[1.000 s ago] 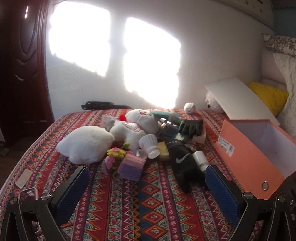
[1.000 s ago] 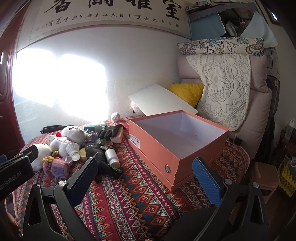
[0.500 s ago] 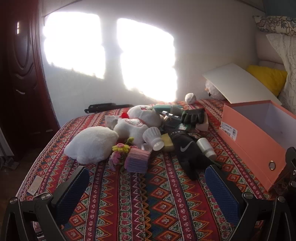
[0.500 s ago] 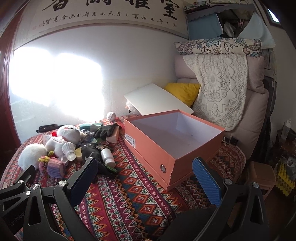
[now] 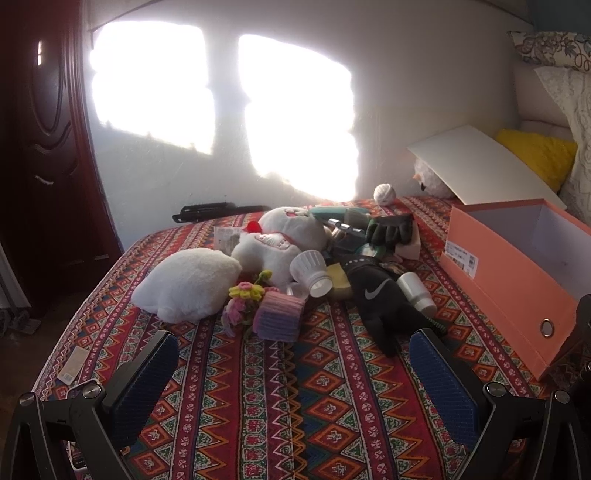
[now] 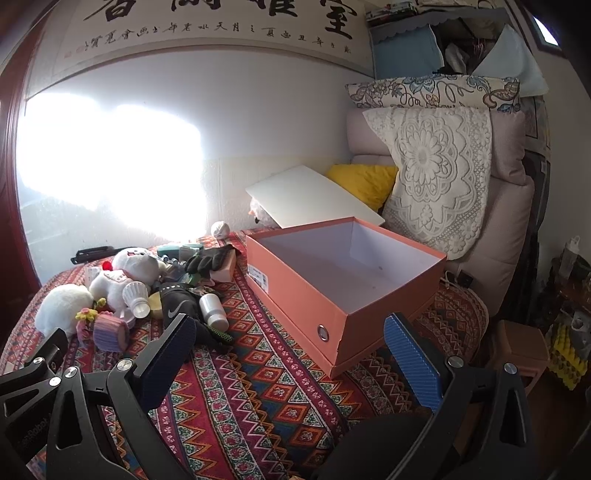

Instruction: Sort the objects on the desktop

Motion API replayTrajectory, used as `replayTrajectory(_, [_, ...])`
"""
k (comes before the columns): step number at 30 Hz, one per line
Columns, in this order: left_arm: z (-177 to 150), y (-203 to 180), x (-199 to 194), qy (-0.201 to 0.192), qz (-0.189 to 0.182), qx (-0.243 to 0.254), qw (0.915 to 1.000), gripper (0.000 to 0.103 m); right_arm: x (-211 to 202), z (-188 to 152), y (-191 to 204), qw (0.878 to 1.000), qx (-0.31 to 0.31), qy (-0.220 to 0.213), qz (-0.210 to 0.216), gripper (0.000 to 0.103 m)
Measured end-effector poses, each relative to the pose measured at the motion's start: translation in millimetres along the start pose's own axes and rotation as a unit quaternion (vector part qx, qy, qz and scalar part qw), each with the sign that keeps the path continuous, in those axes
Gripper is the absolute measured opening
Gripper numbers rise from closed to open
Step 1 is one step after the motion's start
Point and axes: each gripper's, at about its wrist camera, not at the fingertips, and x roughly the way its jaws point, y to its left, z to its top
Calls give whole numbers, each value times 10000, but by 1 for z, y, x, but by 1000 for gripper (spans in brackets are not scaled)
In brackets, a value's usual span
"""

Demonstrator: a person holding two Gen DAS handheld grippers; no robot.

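Drawn back slightly from the pile since a second ago. Left gripper (image 5: 293, 363) spread wide, holding nothing; right gripper (image 6: 290, 341) likewise. Black glove (image 5: 380, 301) beside pink knit roll (image 5: 279, 317), possibly touching white bottle (image 5: 415, 290). Orange box (image 6: 306, 291) empty, right of pile.

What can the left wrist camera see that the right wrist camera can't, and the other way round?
Only the left wrist view shows the dark wooden door and a paper tag on the bedspread's edge. Only the right wrist view shows the calligraphy scroll, the lace cover and the whole inside of the orange box. Both show the toy pile, the black glove, the yellow pillow, and an open, empty claw.
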Motion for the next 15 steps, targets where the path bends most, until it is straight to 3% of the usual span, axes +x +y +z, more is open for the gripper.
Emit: replayTrajectory(15, [-2,-1,3,23,11,23,10000,103,-1,-2,-1,10000,-19,-35,-13,103])
